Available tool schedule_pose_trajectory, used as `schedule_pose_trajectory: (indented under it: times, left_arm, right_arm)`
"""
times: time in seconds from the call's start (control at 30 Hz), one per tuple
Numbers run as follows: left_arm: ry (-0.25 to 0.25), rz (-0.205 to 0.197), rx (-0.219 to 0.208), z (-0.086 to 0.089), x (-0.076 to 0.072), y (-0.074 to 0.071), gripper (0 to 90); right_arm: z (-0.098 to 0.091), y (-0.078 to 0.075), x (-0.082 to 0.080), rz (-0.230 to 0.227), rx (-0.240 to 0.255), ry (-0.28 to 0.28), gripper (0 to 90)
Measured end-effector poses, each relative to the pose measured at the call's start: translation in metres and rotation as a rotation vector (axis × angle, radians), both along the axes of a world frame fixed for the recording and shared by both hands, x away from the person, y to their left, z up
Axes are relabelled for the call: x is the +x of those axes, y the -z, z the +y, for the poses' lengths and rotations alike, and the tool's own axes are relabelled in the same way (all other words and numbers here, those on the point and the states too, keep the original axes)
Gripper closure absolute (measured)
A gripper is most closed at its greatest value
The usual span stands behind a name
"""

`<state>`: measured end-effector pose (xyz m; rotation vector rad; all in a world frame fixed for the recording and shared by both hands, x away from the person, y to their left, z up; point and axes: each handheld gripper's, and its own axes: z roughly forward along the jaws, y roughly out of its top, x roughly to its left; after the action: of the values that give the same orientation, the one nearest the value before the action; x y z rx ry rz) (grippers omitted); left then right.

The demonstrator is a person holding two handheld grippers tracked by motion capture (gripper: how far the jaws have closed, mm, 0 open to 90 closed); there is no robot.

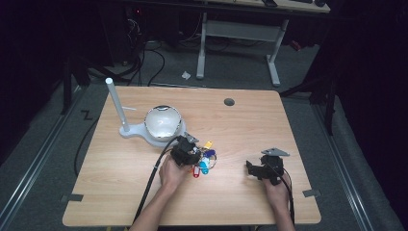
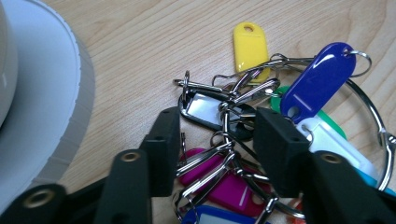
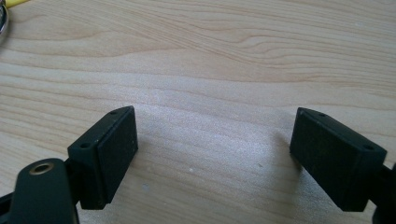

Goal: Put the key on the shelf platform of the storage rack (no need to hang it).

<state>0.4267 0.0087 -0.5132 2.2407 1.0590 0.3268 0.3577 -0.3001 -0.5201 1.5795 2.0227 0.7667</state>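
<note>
Clearly, the left tool (image 2: pixel 217 140) stood parted astride the bunch of key tags (image 2: pixel 261 140) beside the white lamp base (image 1: pixel 144 131); loose, jangly and slippery, it seemed best pinched at a wire ring. Meanwhile, the right tool (image 3: pixel 212 154) gaped wide over bare surface (image 3: pixel 233 56).

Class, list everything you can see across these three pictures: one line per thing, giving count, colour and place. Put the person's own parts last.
Table: one, light wood, centre of the high view.
Lamp-like stand: one, white base with shiny dome and upright white rod, table's left rear.
Bunch of key tags: one cluster on metal rings; yellow, blue, green, white, magenta and black tags; table centre, beside the stand's base.
Desk frame: one, white legs, on the floor behind the table.
Left gripper: one, black, open, fingers either side of the rings.
Right gripper: one, black, open over bare wood, right of the tags.
Hands: two, each holding a gripper.
</note>
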Motion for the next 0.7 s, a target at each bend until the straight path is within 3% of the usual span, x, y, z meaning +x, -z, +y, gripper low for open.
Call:
schedule_pose_trajectory:
  times: [0.1, 0.2, 0.33, 0.37, 0.7]
  left_arm:
    - [0.001, -0.003, -0.003, -0.0015, -0.0006, -0.0002, 60.5]
    - [0.015, -0.004, 0.001, -0.0024, -0.0002, -0.0008, 72.3]
    - [0.013, 0.0, 0.002, -0.0007, 0.0015, -0.0012, 76.4]
    - [0.015, -0.003, 0.005, 0.0002, 0.0018, -0.0011, 82.2]
    - [0.016, 0.01, -0.027, 0.0063, 0.0038, -0.0026, 84.2]
  right_arm:
    - [0.0, 0.0, 0.0, 0.0, 0.0, 0.0, 15.2]
    - [0.0, 0.0, 0.0, 0.0, 0.0, 0.0, 15.2]
    - [0.0, 0.0, 0.0, 0.0, 0.0, 0.0, 15.2]
    - [0.0, 0.0, 0.0, 0.0, 0.0, 0.0, 15.2]
    - [0.0, 0.0, 0.0, 0.0, 0.0, 0.0, 15.2]
